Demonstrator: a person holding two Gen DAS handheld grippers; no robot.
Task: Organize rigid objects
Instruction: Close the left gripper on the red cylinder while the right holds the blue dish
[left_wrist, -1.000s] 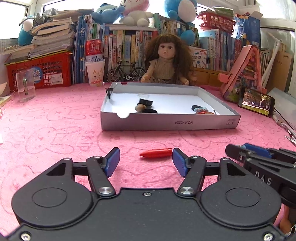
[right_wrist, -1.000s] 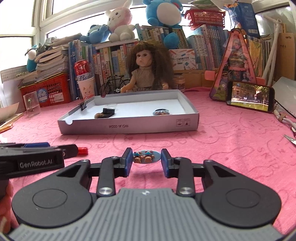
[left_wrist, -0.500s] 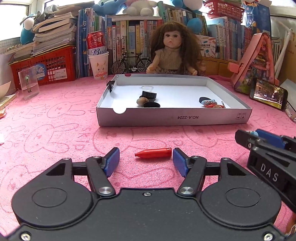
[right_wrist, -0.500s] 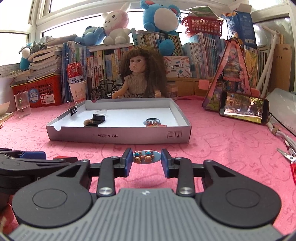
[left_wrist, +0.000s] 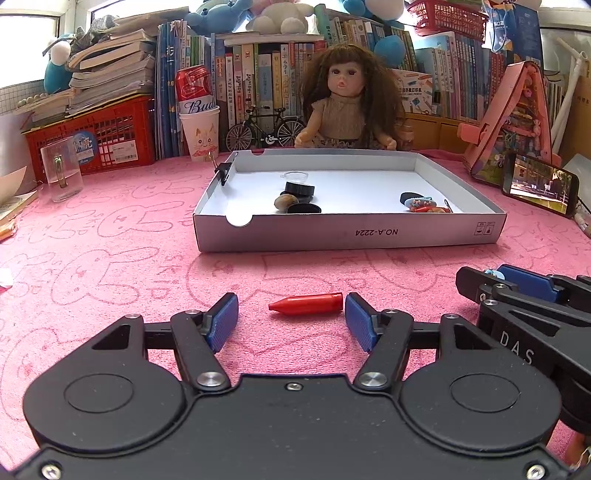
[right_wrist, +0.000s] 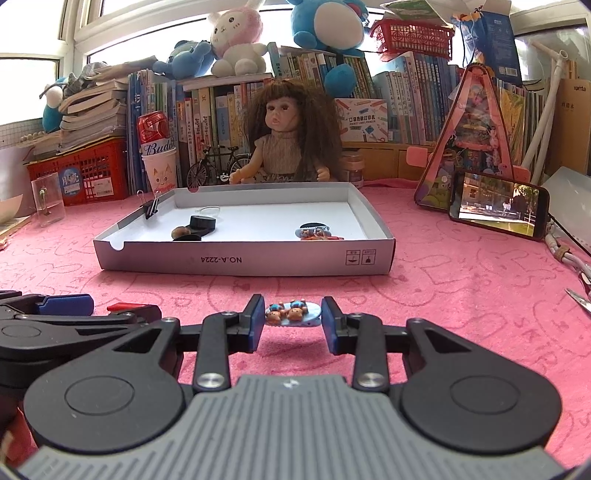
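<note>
Before the box's (left_wrist: 347, 232) near wall, both hand-held grippers (left_wrist: 291, 317) (right_wrist: 293, 319) gape, gripping nothing.

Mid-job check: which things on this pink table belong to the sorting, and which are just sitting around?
Job:
- red crayon, between the left gripper fingers
- bear clip, between the right gripper fingers
- white box, with the stone and black caps already inside

Lying about:
- doll
- phone
- glass
- toy bicycle

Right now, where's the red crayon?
In the left wrist view the red crayon lies on the pink cloth between the open left gripper's blue pads, just short of the white box, tip pointing left.
</note>
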